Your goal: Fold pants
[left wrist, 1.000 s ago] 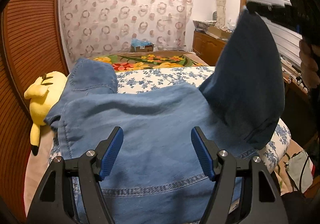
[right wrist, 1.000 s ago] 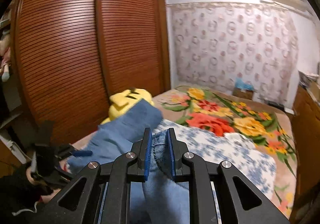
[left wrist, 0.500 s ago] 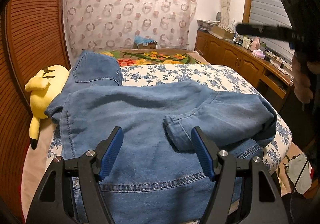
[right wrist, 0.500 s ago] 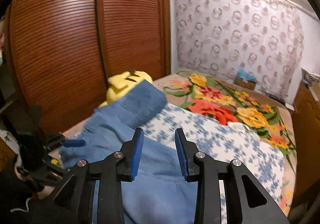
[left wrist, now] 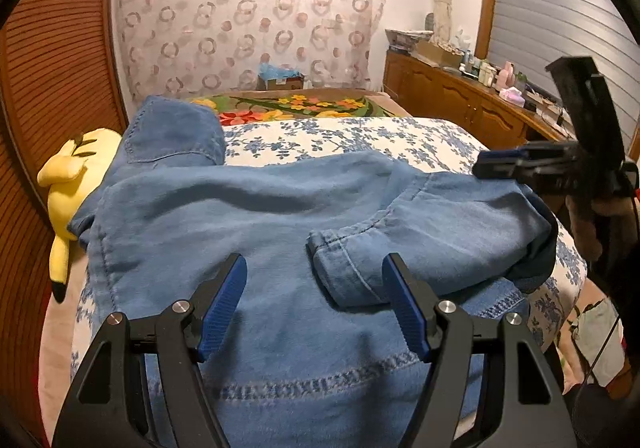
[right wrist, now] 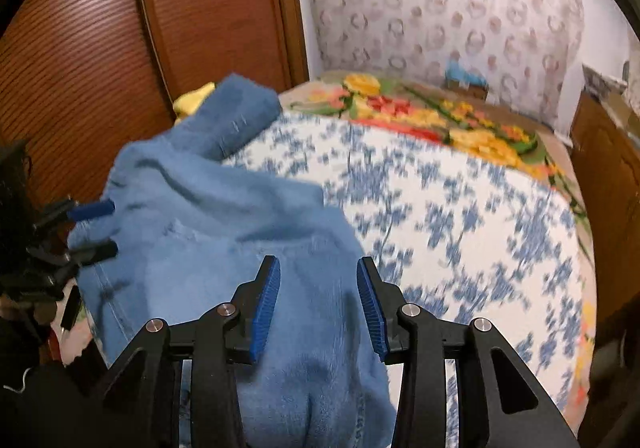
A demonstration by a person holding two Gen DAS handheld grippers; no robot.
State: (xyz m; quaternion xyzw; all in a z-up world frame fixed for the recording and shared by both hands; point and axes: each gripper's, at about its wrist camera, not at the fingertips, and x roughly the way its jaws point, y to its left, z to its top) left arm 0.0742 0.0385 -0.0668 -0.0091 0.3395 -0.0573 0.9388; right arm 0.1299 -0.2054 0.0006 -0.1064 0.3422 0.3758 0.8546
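Pants, blue soft denim [left wrist: 280, 216], lie spread on the blue-flowered white bedspread [left wrist: 360, 136], one leg folded over loosely. Right gripper [right wrist: 318, 302] has just been opening, jaws parted with cloth below, unpinched; left gripper [left wrist: 314, 304] hovers open, empty. Risk: unpressed leg hem slides, fold goes crooked.

Blue pants [left wrist: 256, 224] spread on floral bed [left wrist: 360, 140] w/ one leg folded over, left hand-held gripper [left wrist: 316, 308] jaws wide above them, empty; right hand-held gripper [left wrist: 492, 164] at far edge, yellow plush [left wrist: 76, 176] beside.
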